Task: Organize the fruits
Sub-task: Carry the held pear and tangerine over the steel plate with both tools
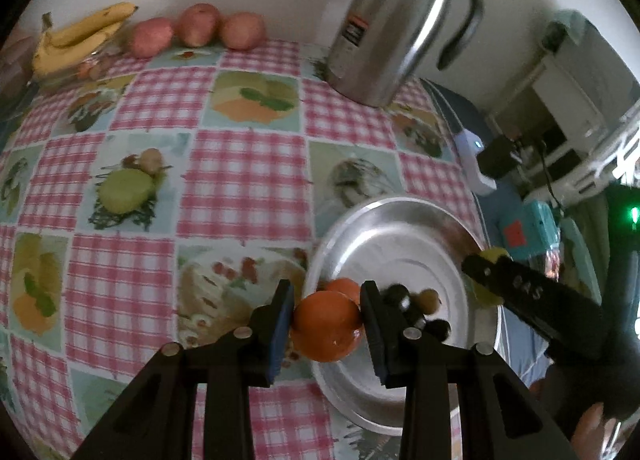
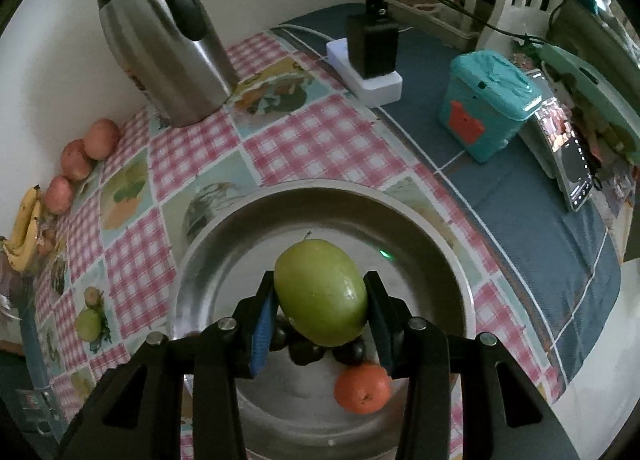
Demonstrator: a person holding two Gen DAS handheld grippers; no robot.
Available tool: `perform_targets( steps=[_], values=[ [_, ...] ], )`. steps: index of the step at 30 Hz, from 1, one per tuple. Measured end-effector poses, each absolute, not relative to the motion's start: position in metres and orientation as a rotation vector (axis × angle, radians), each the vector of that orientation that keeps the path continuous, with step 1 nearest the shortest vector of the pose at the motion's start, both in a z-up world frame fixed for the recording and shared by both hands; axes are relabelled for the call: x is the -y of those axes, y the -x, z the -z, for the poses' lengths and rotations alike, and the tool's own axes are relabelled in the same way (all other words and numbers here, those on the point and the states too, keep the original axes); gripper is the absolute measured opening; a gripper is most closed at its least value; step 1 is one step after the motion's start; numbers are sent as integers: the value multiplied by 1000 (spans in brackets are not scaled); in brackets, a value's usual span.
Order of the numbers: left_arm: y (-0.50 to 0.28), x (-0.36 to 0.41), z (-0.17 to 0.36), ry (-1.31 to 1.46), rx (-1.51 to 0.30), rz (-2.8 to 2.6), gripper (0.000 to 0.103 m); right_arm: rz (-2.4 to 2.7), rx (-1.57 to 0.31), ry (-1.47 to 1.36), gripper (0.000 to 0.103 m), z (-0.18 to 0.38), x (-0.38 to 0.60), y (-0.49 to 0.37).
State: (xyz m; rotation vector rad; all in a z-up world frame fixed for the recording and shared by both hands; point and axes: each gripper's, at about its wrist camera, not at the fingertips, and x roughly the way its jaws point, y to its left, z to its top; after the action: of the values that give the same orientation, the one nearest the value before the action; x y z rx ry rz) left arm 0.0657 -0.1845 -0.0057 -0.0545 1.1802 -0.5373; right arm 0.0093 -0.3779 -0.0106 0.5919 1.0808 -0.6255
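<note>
My left gripper (image 1: 326,324) is shut on an orange (image 1: 326,330) and holds it over the near left rim of the steel plate (image 1: 400,236). A second orange (image 1: 346,287) lies in the plate behind it, next to several dark grapes (image 1: 400,296). My right gripper (image 2: 320,310) is shut on a green apple (image 2: 322,292) above the plate (image 2: 248,228); it shows at the plate's right edge in the left wrist view (image 1: 486,272). In the right wrist view an orange (image 2: 362,388) and dark grapes (image 2: 304,352) lie in the plate below the apple.
A steel thermos jug (image 1: 396,28) stands at the back of the checked tablecloth (image 1: 240,180). Three red apples (image 1: 196,26) and bananas (image 1: 76,36) lie along the wall. A teal box (image 2: 486,108), a power strip with charger (image 2: 368,60) and a phone (image 2: 576,172) sit on the blue cloth at right.
</note>
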Motion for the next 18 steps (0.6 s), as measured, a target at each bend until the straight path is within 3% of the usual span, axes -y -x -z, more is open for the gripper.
perform_targets(
  steps=[18],
  values=[
    [-37, 232, 28, -42, -1244, 638, 37, 670, -1100, -654, 45, 35, 404, 4]
  ],
)
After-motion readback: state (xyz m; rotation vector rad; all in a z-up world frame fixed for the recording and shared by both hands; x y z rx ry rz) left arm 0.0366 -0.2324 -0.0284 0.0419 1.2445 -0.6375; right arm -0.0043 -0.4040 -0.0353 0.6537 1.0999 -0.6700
